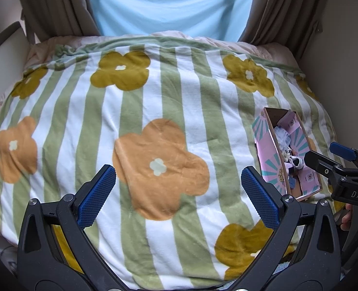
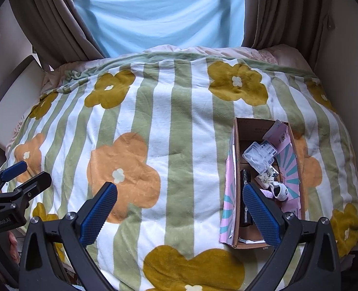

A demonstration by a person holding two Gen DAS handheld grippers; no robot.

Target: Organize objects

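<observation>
An open pink cardboard box (image 2: pixel 230 194) lies on the right side of the bed; it also shows in the left wrist view (image 1: pixel 266 155). Inside it are a clear plastic case (image 2: pixel 257 156), a small white sock (image 2: pixel 279 190), a floral packet (image 2: pixel 267 175) and a black item (image 2: pixel 246 177). My right gripper (image 2: pixel 179 191) is open and empty, its right finger over the box's near left part. My left gripper (image 1: pixel 177 173) is open and empty above the blanket, left of the box. The right gripper also shows in the left wrist view (image 1: pixel 324 155), beside the box.
A striped blanket with big flowers (image 2: pixel 169 131) covers the bed. Brown curtains (image 2: pixel 55 24) and a light blue sheet (image 2: pixel 159 17) hang behind it. Walls stand close on both sides. The left gripper shows at the left edge of the right wrist view (image 2: pixel 23 174).
</observation>
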